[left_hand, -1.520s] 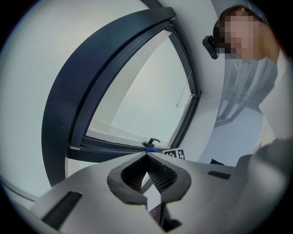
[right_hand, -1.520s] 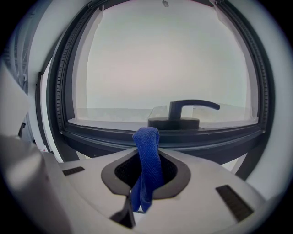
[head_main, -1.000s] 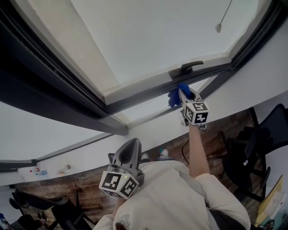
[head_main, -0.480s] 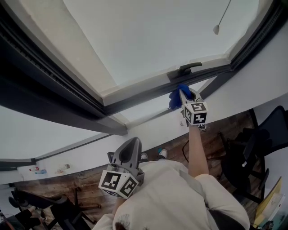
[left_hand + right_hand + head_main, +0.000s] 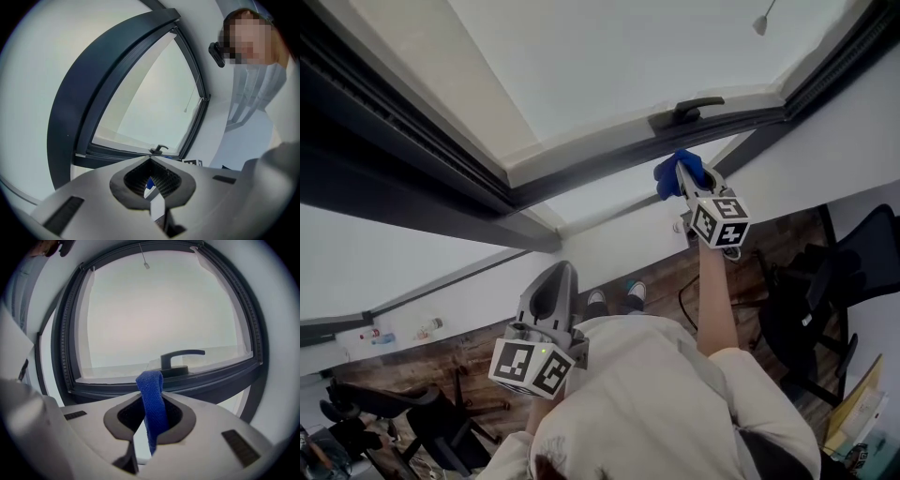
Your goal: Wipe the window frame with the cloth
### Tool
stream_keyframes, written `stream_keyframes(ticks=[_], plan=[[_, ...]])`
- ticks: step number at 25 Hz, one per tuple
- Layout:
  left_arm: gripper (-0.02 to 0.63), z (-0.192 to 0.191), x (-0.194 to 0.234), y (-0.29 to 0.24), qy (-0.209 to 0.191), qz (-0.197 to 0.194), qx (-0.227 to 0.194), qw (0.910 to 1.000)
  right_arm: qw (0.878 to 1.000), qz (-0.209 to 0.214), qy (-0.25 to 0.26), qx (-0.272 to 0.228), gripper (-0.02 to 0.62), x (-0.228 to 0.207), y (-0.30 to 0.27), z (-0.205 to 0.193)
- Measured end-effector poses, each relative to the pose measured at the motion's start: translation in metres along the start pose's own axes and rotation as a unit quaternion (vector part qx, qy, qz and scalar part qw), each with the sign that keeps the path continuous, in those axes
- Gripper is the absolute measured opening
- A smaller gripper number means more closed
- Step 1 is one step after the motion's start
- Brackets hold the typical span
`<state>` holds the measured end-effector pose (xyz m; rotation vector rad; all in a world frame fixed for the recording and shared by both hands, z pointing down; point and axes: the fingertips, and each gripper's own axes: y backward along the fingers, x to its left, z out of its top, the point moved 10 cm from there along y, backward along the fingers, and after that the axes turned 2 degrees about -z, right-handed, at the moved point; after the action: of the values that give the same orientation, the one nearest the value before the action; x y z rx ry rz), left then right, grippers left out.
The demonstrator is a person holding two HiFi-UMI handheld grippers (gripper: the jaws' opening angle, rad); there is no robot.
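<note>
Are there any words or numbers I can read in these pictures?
None can be read.
The two marker cubes show only black-and-white square patterns, not letters.
The little bottles by the wall are too small to read.

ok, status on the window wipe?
Right gripper shut on blue cloth, at the window frame, handle-side rail; contact unclear. Left gripper shut, empty, down by torso. Handle close beside the cloth.

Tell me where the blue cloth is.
Head view, right side: the blue cloth is clamped in the right gripper, by the window frame just below the handle.
</note>
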<state>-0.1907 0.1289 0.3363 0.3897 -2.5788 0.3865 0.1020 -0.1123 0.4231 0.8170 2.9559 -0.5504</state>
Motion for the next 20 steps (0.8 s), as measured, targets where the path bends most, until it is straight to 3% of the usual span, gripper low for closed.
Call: stream_keyframes(ticks=[5, 15, 20], plan=[[0.005, 0.014, 0.019, 0.011, -0.013, 0.008, -0.005, 0.9999, 0.999, 0.005, -0.030, -0.035, 0.052, 0.017, 0.038, 0.005], [0.005, 0.027, 0.063, 0.049, -0.041, 0.024, 0.000, 0.9989, 0.996, -0.038, -0.058, -0.055, 0.054, 0.051, 0.118, -0.004], [0.005, 0.021, 0.070, 0.046, -0.043, 0.013, 0.019, 0.9988, 0.994, -0.061, -0.072, -0.056, 0.054, 0.056, 0.139, -0.016]])
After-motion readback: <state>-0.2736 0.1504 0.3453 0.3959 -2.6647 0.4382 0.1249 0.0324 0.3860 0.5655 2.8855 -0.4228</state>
